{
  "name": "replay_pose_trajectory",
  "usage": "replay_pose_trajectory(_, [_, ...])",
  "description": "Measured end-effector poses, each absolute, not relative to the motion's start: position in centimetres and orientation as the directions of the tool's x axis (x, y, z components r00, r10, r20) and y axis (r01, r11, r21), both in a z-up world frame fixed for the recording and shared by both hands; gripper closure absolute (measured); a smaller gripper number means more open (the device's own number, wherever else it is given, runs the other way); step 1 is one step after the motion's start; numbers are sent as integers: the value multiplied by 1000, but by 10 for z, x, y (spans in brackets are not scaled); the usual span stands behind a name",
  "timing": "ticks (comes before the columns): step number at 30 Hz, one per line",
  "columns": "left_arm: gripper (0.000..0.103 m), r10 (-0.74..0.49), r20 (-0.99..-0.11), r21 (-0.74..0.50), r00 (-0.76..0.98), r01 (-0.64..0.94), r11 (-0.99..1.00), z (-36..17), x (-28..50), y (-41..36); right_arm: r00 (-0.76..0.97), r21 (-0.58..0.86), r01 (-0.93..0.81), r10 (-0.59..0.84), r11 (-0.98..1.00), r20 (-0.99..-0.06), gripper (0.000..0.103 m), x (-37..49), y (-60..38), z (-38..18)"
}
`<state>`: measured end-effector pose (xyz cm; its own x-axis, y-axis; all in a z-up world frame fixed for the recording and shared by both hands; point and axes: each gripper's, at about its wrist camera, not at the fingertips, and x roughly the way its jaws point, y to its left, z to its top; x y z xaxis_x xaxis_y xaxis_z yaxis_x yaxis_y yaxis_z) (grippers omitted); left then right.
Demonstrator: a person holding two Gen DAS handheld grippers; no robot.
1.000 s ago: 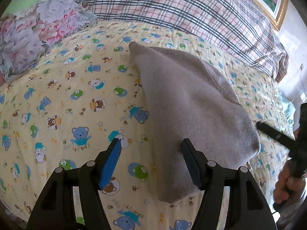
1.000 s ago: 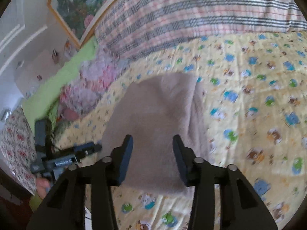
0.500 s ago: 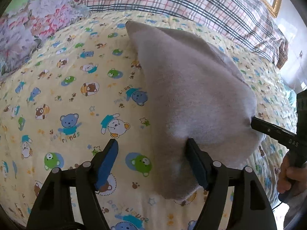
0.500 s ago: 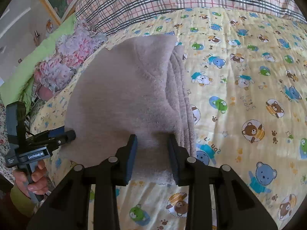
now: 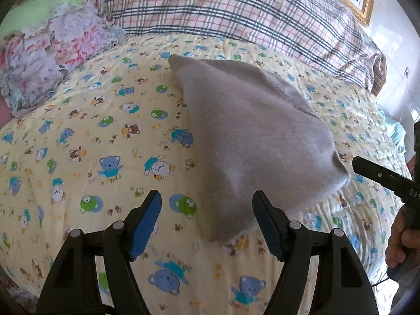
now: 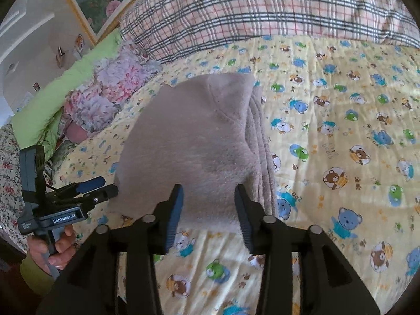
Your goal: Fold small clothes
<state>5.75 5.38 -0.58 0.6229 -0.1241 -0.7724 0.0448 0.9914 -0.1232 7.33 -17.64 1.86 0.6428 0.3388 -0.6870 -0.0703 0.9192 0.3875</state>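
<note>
A grey-beige fleece garment (image 5: 249,136) lies folded in layers on the bear-print sheet (image 5: 105,131). My left gripper (image 5: 206,199) stands open over the sheet; the garment's near corner lies between its blue-padded fingers, untouched. From the right wrist view the same garment (image 6: 189,141) shows its stacked folds along its right side. My right gripper (image 6: 208,194) hovers over the near edge with its jaws opening, and the pads do not press on the cloth. The left gripper (image 6: 103,187) shows by the garment's left edge, held by a hand (image 6: 52,249).
A plaid pillow (image 5: 236,13) runs along the back of the bed. A floral cloth (image 5: 52,52) and a green cloth (image 6: 52,99) lie at the left. One finger (image 5: 375,174) of the right gripper reaches in from the right, beside the garment. A framed picture (image 6: 105,0) hangs behind.
The right gripper's jaws narrowed near the garment's near edge, then widened again. Both grippers have drawn back a little, and the garment lies flat.
</note>
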Motion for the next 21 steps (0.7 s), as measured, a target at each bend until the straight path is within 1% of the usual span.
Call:
replay_pose_trajectory(4, [29,-117,-764,-119,635,40,992,-1,41,51,653,395,-67,340,916,-677,58,59,-175,22])
replay_pose_trajectory(7, [25,-99,-761,-101,641,33,994,0,32,49,657,397,-61,336,916,-675,58,48,-173,23])
replay_pose_trajectory(11, [25,-82,-767,-85,636,25,996,-3,23,46,663,387,-57,325,920,-674,53,33,-172,22])
replay_pose_trajectory(15, [25,-60,-771,-63,634,18,998,-6,13,42,667,394,-47,322,918,-672,52,22,-173,20])
replay_pose_trajectory(18, [22,-44,-776,-47,629,13,999,-8,8,41,671,395,-44,320,918,-669,52,14,-173,19])
replay_pose_trajectory(21, [22,-27,-780,-29,626,8,1000,-9,6,40,668,398,-40,321,916,-671,49,10,-173,16])
